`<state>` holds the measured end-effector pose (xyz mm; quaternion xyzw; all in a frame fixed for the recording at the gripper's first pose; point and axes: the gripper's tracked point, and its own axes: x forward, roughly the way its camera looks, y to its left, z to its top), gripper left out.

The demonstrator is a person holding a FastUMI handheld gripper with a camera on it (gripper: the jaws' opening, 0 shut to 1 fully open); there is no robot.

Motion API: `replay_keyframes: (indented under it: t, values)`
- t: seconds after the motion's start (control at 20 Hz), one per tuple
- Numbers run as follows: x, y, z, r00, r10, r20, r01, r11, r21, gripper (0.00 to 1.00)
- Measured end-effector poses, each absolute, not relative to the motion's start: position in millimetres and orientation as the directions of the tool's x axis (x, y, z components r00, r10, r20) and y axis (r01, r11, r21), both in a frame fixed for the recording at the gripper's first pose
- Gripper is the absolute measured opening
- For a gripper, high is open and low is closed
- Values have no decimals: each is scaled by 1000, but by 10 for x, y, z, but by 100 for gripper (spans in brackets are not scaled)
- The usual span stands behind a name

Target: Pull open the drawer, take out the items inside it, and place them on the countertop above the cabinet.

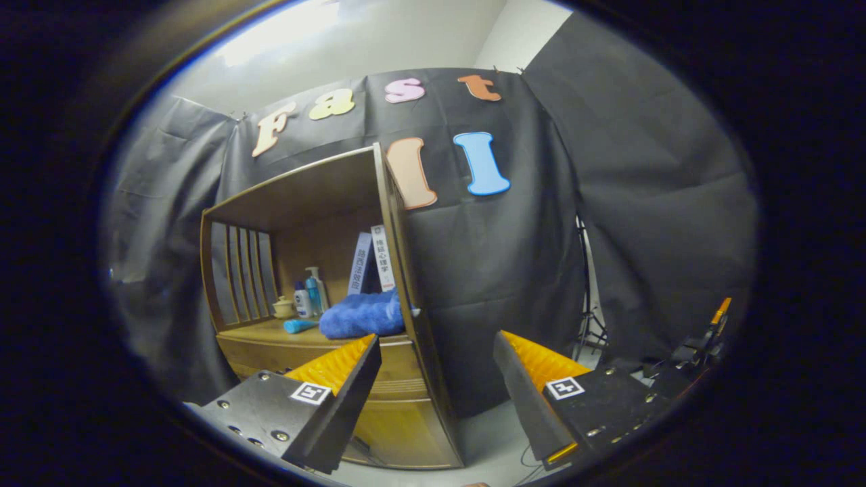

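A wooden cabinet (399, 433) with an open shelf hutch stands ahead and to the left of my gripper (436, 362). Its drawer front (270, 352) sits just under the countertop (270, 333), behind my left finger, and looks closed. On the countertop lie a blue towel (362, 316) and a light blue tube (300, 326). My gripper is open, its fingers wide apart with nothing between them. It hangs in front of the cabinet's right corner, apart from it. The drawer's contents are hidden.
On the countertop at the back stand two pump bottles (310, 294), a small cream cup (283, 308) and two upright books (372, 260). Slatted side panel (240, 274) on the hutch's left. A tripod stand (590, 297) and some gear (700, 348) sit to the right.
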<state>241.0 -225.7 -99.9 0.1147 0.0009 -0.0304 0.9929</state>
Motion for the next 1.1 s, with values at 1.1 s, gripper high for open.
replay_keyframes:
  t: [1.1]
  values:
    - [1978, -2038, -1447, 992, -22, -122, 36, 993, 115, 100]
